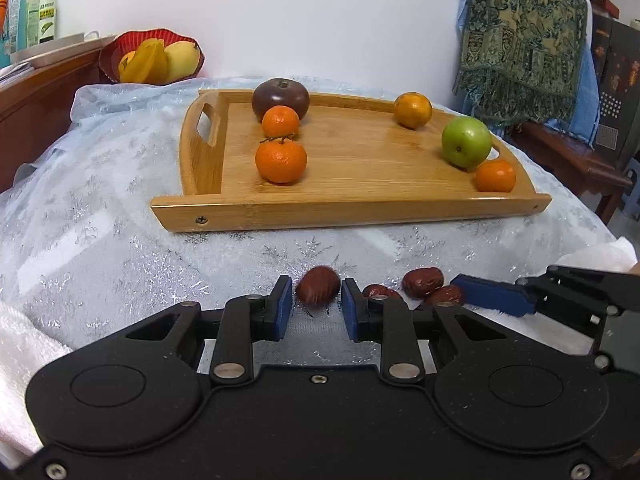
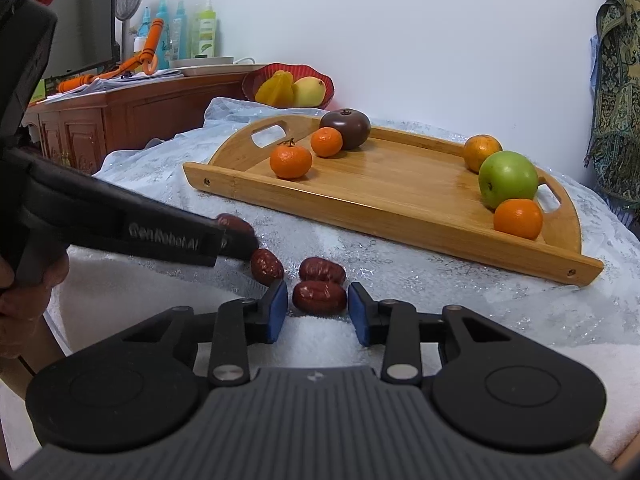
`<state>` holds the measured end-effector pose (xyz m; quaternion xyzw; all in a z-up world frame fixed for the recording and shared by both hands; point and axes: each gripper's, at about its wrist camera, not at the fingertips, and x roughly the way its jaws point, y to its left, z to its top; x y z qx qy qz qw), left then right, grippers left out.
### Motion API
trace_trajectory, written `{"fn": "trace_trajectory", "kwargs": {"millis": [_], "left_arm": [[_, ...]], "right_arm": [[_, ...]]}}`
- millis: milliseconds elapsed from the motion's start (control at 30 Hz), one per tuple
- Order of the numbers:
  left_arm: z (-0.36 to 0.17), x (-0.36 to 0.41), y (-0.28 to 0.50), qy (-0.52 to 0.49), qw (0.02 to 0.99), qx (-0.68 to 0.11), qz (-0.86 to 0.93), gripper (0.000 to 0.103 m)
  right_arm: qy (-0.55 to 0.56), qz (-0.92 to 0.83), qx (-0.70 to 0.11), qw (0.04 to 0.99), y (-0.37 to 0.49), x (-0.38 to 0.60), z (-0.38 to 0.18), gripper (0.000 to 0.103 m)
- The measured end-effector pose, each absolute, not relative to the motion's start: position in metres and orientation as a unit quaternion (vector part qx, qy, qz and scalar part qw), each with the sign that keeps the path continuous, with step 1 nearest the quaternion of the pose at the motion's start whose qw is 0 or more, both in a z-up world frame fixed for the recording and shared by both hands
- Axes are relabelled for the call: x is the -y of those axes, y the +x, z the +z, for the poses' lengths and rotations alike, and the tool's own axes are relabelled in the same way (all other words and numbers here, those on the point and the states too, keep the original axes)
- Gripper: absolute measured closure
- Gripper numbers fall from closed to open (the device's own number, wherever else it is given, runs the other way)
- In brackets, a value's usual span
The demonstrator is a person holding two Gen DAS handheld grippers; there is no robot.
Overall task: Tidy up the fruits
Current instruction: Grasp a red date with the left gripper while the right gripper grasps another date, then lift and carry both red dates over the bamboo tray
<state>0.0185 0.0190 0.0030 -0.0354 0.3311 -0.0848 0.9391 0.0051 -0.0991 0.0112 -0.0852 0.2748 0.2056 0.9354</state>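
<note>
Up close, the left tongs [image 1: 316, 304] sit clenched around one red date [image 1: 318, 290], which looks blurred, so whether it is clear of the tabletop [image 1: 120, 240] is hard to say. The right tongs [image 2: 318, 308] bracket another date [image 2: 319, 297] with small gaps at both pads, not gripping it. Two more dates [image 2: 322, 270] lie just beside. Behind them the wooden tray [image 2: 400, 216] carries oranges [image 2: 291, 162], a green apple [image 2: 508, 184] and a dark round fruit [image 2: 346, 128].
</note>
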Motion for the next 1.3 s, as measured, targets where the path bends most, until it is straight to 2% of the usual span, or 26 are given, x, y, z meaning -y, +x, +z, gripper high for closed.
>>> {"fn": "trace_trajectory", "kwargs": {"millis": [400, 467, 667, 767, 1300], "left_arm": [[-0.002, -0.012, 0.007, -0.036, 0.946, -0.314, -0.067, 0.076], [-0.003, -0.012, 0.006, -0.046, 0.947, -0.311, -0.062, 0.076], [-0.004, -0.012, 0.006, -0.063, 0.948, -0.307, -0.053, 0.076], [-0.003, -0.011, 0.007, -0.059, 0.949, -0.305, -0.053, 0.079], [0.036, -0.002, 0.029, -0.037, 0.964, -0.255, -0.067, 0.08]], "right_arm": [[-0.053, 0.174, -0.264, 0.947, -0.002, 0.101, 0.009, 0.052], [-0.05, 0.168, -0.257, 0.95, -0.004, 0.1, 0.008, 0.059], [-0.027, 0.154, -0.251, 0.955, -0.003, 0.1, 0.007, 0.069], [-0.016, 0.151, -0.247, 0.957, -0.004, 0.101, 0.007, 0.069], [-0.025, 0.125, -0.18, 0.975, 0.012, 0.117, 0.038, 0.07]]}}
